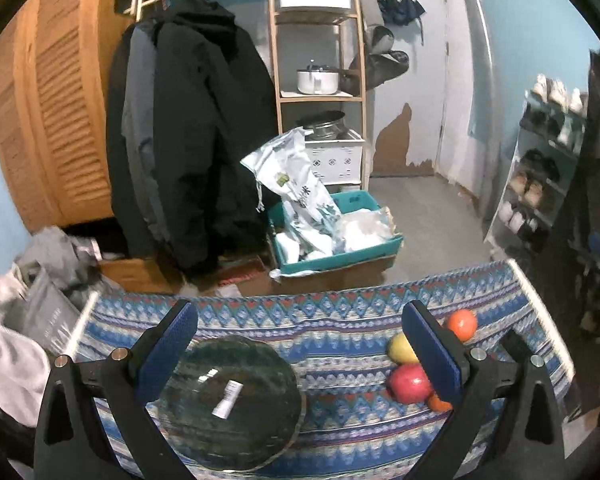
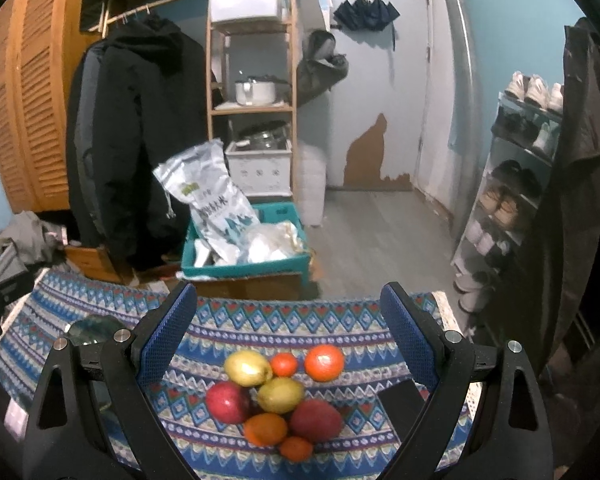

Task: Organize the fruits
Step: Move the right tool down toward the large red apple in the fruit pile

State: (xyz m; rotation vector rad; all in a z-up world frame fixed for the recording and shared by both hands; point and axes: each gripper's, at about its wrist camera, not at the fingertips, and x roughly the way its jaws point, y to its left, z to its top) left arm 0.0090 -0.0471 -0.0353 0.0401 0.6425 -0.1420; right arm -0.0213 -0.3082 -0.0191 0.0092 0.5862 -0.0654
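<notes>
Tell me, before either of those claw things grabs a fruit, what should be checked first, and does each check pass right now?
1. Right gripper open: ok, jaws wide with nothing between them.
2. Left gripper open: ok.
3. Glass bowl holds no fruit: ok, only a white sticker shows.
4. Fruit pile ahead of right gripper: ok, lying on the patterned cloth.
5. Fruits apart enough to grasp singly: not ok, most touch.
6. Black object clear of the fruit: cannot tell.
</notes>
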